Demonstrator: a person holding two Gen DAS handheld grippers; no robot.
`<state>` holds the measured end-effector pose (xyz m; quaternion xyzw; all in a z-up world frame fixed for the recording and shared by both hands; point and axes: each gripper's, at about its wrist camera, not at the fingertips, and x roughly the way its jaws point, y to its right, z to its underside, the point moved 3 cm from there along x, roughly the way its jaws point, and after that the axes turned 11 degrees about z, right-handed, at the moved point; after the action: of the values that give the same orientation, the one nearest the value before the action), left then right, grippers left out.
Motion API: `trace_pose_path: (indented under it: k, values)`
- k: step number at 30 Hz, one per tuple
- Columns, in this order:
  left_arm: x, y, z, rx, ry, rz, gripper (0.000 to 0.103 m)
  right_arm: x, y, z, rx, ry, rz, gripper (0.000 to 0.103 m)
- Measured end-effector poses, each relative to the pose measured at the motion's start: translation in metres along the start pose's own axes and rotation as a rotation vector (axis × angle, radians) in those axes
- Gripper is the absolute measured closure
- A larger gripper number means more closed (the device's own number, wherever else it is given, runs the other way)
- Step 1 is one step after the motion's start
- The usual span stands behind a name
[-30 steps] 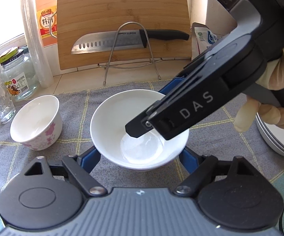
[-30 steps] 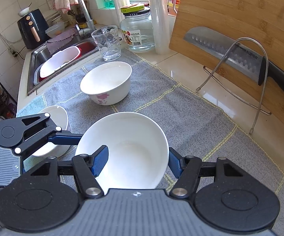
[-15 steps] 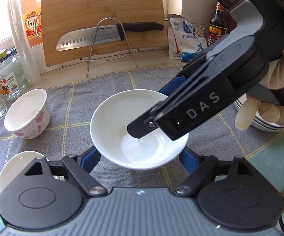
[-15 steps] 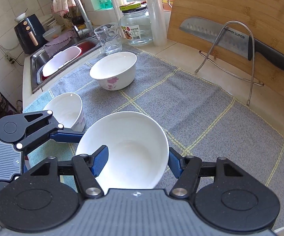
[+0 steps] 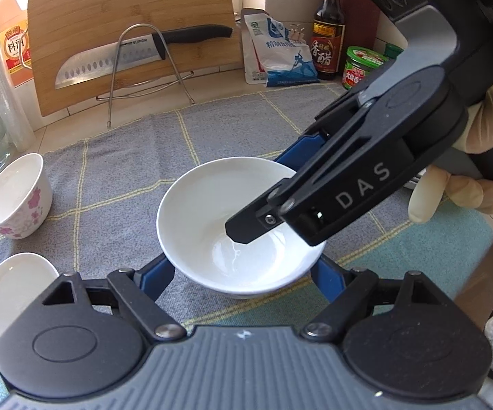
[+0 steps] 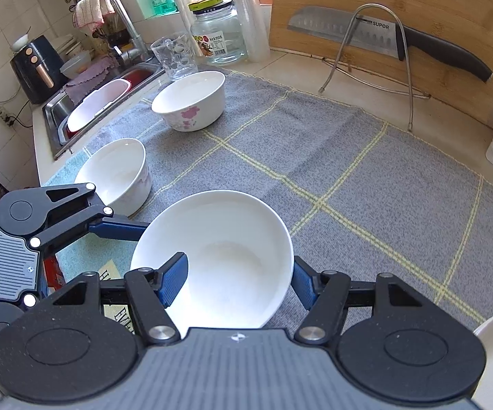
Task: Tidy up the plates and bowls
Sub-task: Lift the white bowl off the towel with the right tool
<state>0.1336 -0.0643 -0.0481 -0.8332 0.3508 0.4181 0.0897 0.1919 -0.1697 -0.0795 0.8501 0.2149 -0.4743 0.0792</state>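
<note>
I'm mid-carry, I think. The grey checked towel covers the counter, a woven cloth with thin yellow lines that should cushion crockery set down on it. Above its near middle sits the white bowl, which looks lifted clear of the cloth. It is glazed, smooth and glossy, with a wide mouth tapering to a small foot.

On the far left stands a flowered bowl, and nearer on the left a plain bowl. Both are deeper and straighter-sided. Nesting the shallow one into the plain one looks like the next move, which calls for centring it over the mouth before letting go.

The left gripper brackets the held bowl low on its outside, its blue pads seemingly pressed to both sides. The right gripper pinches the near wall, with one finger inside and one outside.
</note>
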Motion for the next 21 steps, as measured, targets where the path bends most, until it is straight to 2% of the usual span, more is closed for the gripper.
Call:
trace_pose_path:
  k: [5, 21]
  values:
    - [0.000, 0.002, 0.004, -0.003, -0.027, 0.041, 0.017, -0.002, -0.002, 0.010, 0.007, -0.019, 0.001, 0.031]
    - [0.004, 0.001, 0.010, -0.004, -0.055, 0.076, 0.017, 0.003, -0.005, 0.017, 0.005, -0.044, -0.004, 0.030]
